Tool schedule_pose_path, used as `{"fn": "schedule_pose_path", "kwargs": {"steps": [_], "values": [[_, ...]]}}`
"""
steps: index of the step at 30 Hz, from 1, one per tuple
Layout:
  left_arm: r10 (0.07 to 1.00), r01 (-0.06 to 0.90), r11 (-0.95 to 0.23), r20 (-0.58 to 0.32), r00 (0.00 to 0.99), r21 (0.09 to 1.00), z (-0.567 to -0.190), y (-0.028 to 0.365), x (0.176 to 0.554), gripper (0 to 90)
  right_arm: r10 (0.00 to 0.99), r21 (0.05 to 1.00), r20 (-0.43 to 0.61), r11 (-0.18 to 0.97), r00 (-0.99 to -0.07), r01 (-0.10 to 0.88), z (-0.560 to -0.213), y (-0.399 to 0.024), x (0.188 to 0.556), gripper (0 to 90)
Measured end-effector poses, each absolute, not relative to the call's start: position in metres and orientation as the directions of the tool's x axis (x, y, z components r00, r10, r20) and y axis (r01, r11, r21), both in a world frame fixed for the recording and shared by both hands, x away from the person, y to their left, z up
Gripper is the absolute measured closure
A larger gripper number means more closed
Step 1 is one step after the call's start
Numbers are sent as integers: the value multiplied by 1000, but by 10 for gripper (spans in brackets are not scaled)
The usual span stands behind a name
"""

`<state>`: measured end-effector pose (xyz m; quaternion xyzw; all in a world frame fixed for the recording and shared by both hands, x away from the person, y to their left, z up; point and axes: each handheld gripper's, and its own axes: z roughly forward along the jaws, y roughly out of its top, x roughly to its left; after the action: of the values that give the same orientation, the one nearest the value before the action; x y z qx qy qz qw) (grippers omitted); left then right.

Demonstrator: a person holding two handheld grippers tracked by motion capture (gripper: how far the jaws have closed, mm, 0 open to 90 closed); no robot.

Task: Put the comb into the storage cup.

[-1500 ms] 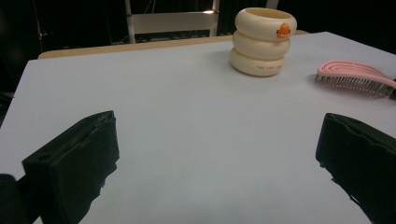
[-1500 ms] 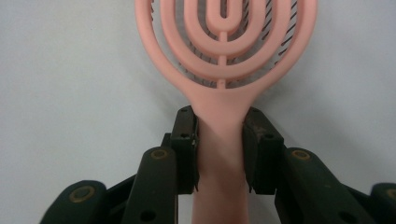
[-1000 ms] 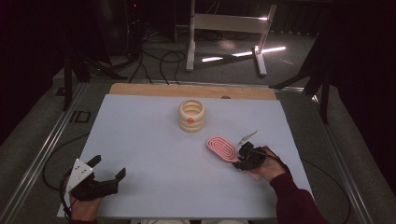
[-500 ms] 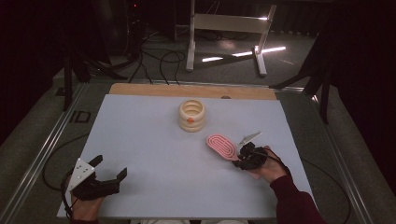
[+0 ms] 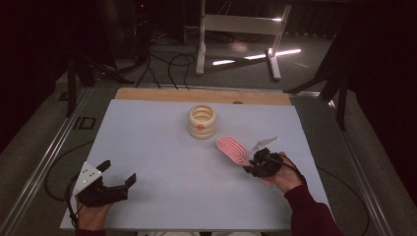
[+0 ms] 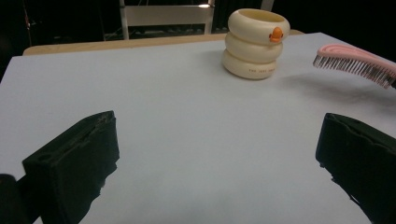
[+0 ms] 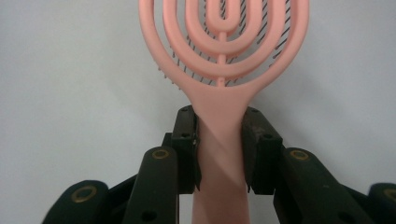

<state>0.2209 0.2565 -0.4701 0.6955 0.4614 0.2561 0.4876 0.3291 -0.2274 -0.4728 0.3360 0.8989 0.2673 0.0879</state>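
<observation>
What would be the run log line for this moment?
right gripper: shut on pink hairbrush handle, brush off table | left gripper: open, idle | cream holder: upright

A darkened lab or recording studio. A white-topped table sits in metal rails at the frame's centre, black cables trail over grey floor at upper left, and a white stand occupies the top centre amid black surroundings.
</observation>
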Motion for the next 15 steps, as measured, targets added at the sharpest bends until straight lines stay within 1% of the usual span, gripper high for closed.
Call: {"fn": "schedule_pose_path", "kwargs": {"steps": [6,10,15], "values": [[891,413,-99,-104,441,905,-469,253,226,3,649,559,23,622,-761,548,-469,-223,328,697],[894,431,-117,-94,438,895,-467,250,231,3,647,567,22,620,-762,543,-466,-219,328,697],[888,429,-131,-87,452,894,-460,243,238,3,645,580,15,616,-764,532,-461,-216,327,697]]}}
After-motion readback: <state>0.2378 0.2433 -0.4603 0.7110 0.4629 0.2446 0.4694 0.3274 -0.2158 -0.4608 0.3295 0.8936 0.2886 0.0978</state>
